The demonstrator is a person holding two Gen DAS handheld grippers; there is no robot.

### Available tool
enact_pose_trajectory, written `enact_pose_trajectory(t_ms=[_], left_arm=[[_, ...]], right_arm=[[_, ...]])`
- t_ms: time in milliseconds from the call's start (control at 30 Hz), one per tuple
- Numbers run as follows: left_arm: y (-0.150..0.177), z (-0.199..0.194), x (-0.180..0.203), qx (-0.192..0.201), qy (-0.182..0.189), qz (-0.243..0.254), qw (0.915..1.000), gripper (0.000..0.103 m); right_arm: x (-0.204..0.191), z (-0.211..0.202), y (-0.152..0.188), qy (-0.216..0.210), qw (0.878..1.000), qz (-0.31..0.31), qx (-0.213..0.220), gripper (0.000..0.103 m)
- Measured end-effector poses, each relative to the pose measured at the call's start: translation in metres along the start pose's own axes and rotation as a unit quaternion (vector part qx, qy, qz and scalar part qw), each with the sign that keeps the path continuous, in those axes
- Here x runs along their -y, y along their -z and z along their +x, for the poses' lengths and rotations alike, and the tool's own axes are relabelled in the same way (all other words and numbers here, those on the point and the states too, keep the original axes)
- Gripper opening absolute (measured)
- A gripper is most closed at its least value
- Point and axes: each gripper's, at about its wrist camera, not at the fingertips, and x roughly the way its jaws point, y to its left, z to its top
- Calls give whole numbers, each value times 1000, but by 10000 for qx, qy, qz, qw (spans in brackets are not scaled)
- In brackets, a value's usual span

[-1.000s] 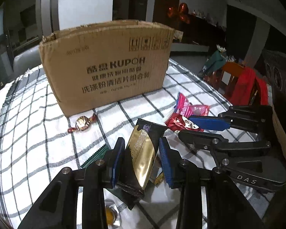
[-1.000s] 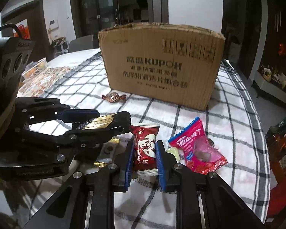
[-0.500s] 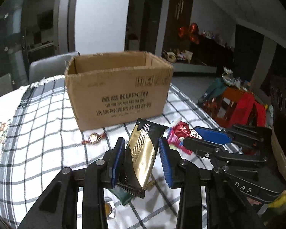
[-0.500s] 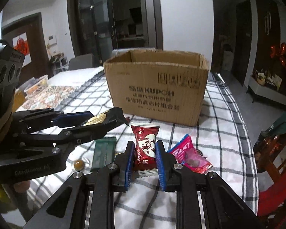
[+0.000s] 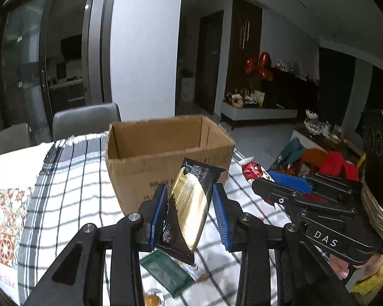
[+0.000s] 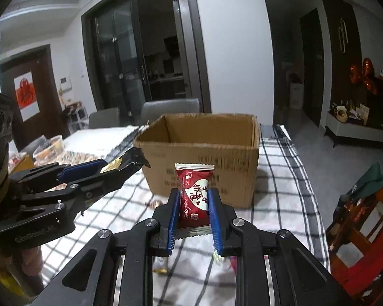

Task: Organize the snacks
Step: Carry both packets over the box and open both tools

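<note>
Above the checked tablecloth, both grippers are raised in front of the open cardboard box, each clenched on a snack. The left gripper grasps a black-and-gold packet between its blue pads; the right gripper grasps a red-and-white candy wrapper.

Only the left wrist view shows what lies on the cloth beneath: a dark green sachet and a small round amber sweet at the bottom edge, plus a patterned mat on the left. It also shows the right gripper from the side, with the red wrapper poking past its tip. The right wrist view alone shows a twisted sweet lying near the foot of the box, plastic containers on the far left of the table, and a red paper decoration on a door.

Grey chairs stand behind the table. No object stands between either snack and the box's open top, which faces up.

The black-and-gold packet stands with its long axis upright, tilted, its top leaning right toward the box. The red wrapper also stands upright, its crimped top edge pointing up, its printed face to the camera.
</note>
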Motion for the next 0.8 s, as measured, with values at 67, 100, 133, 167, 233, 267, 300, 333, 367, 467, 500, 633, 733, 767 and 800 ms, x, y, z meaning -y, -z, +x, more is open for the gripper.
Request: enact_pose_trajectory(t_ms=[67,100,133,167,233,267,300,333,367,467,500,633,733,767,800], left_arm=[[-9,1,-2,74,-26,12,10000,36],[-13,2,-3,103,-48,21,9999,36],[-16,2,-4,131,-67,26,9999,36],[-21,2,-5,165,-88,40,9998,36],[-29,4,-9,216,-119,41,9997,36],[-33,5,-10,230,-128,39,9996,36],[-37,6,-12,252,-145,41,9996,36],[-40,6,-13,277,-167,47,9995,36],[-45,8,-15,313,-187,51,9993,36],[-57,12,-21,371,-227,38,9990,36],[-61,15,-24,385,-239,45,9990,36],[-72,25,-28,436,-340,99,9984,36],[-79,37,-32,412,-377,143,9983,36],[-82,43,-34,394,-392,167,9983,36],[-84,47,-35,375,-396,171,9984,36]], right_arm=[[1,0,-9,9,10000,-5,77,24],[1,0,-15,41,9999,-38,125,24],[2,1,-17,57,9998,-63,156,24],[3,1,-23,82,9997,-99,196,24],[4,3,-34,138,9994,-163,281,24],[4,4,-39,145,9993,-184,303,24],[5,6,-46,152,9991,-195,332,24],[5,8,-50,132,9991,-203,350,24],[4,10,-55,109,9991,-224,356,24],[4,18,-69,90,9989,-260,384,24],[5,22,-74,85,9989,-253,378,24],[10,37,-86,55,9992,-210,328,24],[15,53,-94,20,9995,-196,230,24],[16,58,-97,22,9996,-213,199,24],[18,62,-98,42,9996,-222,171,24]])
